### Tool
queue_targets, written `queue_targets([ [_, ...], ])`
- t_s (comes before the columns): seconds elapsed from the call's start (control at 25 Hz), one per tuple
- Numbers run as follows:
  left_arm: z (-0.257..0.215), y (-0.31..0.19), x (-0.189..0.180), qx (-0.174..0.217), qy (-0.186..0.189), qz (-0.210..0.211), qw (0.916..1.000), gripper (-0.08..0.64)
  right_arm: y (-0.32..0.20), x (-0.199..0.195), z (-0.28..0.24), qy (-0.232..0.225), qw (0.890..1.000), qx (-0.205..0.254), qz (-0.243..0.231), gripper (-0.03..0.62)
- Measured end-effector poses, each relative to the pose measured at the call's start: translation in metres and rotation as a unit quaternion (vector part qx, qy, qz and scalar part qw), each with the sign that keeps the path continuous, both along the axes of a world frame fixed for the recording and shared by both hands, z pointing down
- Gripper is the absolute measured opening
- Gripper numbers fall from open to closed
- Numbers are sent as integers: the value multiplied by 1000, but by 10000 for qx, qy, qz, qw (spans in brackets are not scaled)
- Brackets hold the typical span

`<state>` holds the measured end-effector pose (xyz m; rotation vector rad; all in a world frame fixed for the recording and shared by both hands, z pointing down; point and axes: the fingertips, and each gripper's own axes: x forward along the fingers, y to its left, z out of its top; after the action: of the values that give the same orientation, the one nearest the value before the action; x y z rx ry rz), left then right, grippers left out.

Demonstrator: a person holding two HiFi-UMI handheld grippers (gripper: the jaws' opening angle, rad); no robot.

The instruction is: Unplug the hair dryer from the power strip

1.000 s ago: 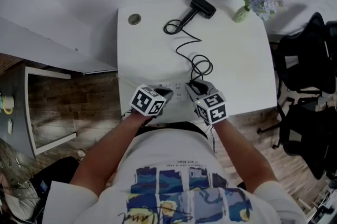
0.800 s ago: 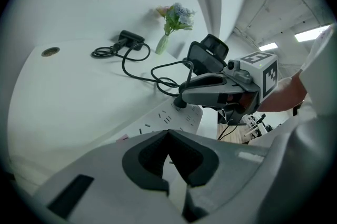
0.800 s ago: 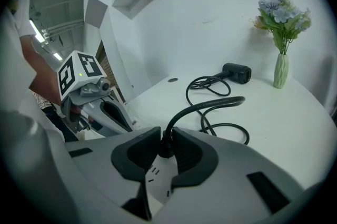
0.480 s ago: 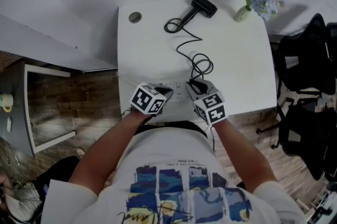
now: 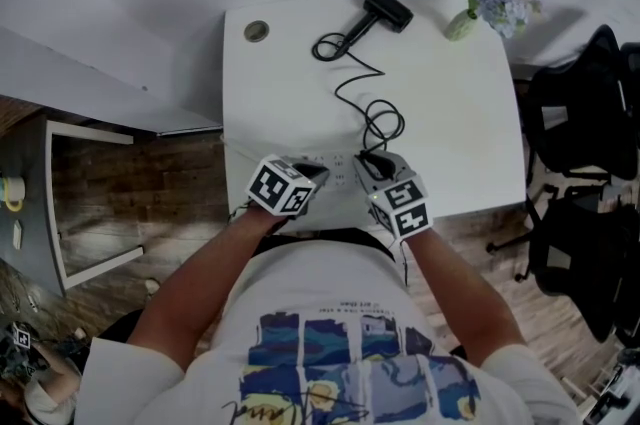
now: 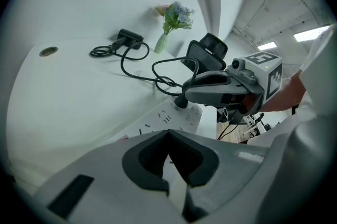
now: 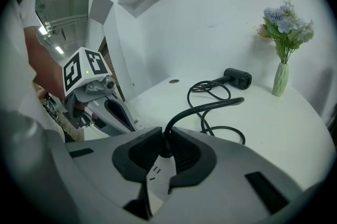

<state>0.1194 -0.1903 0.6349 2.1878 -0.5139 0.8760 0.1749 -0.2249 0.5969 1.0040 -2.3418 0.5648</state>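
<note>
A white power strip (image 5: 335, 163) lies along the near edge of the white table (image 5: 450, 123). My left gripper (image 5: 310, 175) is at the strip's left end, jaws drawn in on the strip (image 6: 176, 115). A black plug (image 7: 162, 150) stands in the strip's right end. My right gripper (image 5: 368, 163) has the plug between its pads, and its jaws are closing on it. From the plug a black cord (image 5: 362, 85) loops back to the black hair dryer (image 5: 386, 11), which lies at the table's far edge.
A vase of flowers (image 5: 465, 18) stands at the table's far right corner. A round cable grommet (image 5: 256, 32) sits at the far left corner. Black office chairs (image 5: 585, 123) stand to the right of the table. Wooden floor lies to its left.
</note>
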Motion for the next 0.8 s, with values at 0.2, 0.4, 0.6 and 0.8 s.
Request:
queue_targets([
  [0.2, 1, 0, -1, -17, 18, 16, 10000, 0, -9, -4, -27, -177, 9991, 390, -11, 52],
  [0.4, 0, 0, -1, 10, 21, 7, 10000, 0, -17, -5, -49, -344, 9981, 509, 0, 52],
  [0.6, -2, -2, 1, 39, 35, 35, 10000, 0, -20, -1, -63, -516, 9972, 544, 61, 54],
  [0.8, -1, -3, 1, 7, 52, 36, 10000, 0, -21, 5, -76, -638, 9962, 581, 99, 54],
])
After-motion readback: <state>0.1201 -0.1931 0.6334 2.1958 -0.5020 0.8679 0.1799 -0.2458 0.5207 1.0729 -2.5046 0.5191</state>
